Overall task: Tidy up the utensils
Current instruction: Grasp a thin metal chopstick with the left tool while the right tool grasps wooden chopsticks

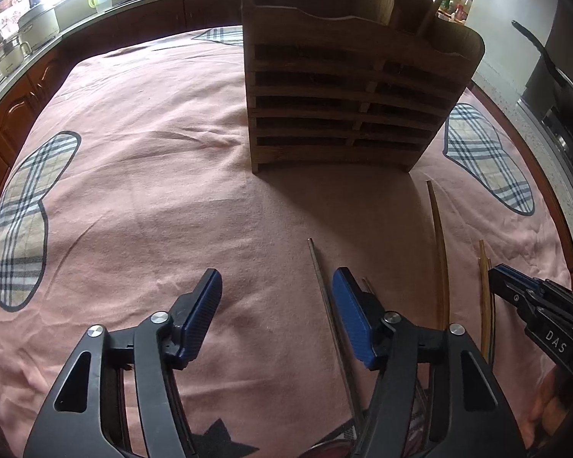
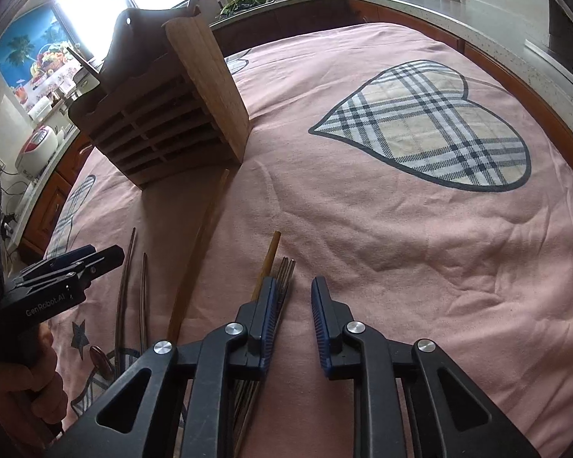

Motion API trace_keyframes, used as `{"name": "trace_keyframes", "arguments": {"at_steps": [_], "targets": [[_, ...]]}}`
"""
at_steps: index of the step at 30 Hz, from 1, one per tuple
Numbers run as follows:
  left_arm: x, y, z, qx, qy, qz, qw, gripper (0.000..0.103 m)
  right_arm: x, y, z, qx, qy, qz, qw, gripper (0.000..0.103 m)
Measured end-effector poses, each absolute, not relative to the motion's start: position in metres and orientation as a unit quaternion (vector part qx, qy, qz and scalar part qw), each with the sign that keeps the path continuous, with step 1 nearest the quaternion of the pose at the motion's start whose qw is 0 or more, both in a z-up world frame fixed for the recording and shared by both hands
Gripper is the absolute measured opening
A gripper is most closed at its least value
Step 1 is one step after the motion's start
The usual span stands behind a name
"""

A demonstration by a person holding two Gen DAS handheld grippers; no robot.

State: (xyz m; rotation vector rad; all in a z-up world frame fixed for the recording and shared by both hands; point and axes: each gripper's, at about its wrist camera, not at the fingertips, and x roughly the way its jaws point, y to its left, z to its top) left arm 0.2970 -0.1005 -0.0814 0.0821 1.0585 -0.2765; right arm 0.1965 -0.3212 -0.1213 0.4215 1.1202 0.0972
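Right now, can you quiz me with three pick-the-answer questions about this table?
1. Where does the rack stand?
A. on the pink cloth
B. on the floor
C. on a shelf

2. What colour are the left gripper's pads?
A. red
B. yellow
C. blue

3. How do the left gripper's jaws stand?
A. shut on a spoon
B. open
C. shut on the rack

Answers:
1 A: the rack's base sits right on the pink cloth.
2 C: both pads show blue in the left wrist view.
3 B: the pads stand apart and press on nothing.
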Motion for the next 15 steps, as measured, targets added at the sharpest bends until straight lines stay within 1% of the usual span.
{"name": "trace_keyframes", "arguments": {"at_steps": [1, 2, 4, 7, 15], "targets": [[0.299, -0.102, -0.083, 0.042, 0.506, -0.133, 0.852, 0.051, 0.198, -0.321, -0.122, 0.196, 0.529, 0.046, 0.824, 0.017], [0.301, -0.104, -0.085, 0.044, 0.508, -0.135, 0.850, 0.048, 0.200, -0.320, -0.121, 0.194, 0.531, 0.047, 0.824, 0.015], [0.303, -0.107, -0.087, 0.047, 0.508, -0.137, 0.849, 0.046, 0.201, -0.320, -0.121, 0.188, 0.534, 0.049, 0.823, 0.013], [0.305, -0.111, -0.087, 0.057, 0.506, -0.140, 0.849, 0.044, 0.199, -0.322, -0.122, 0.177, 0.538, 0.054, 0.822, 0.009], [0.309, -0.121, -0.088, 0.078, 0.504, -0.148, 0.848, 0.043, 0.209, -0.317, -0.122, 0.169, 0.546, 0.058, 0.818, 0.010]]}}
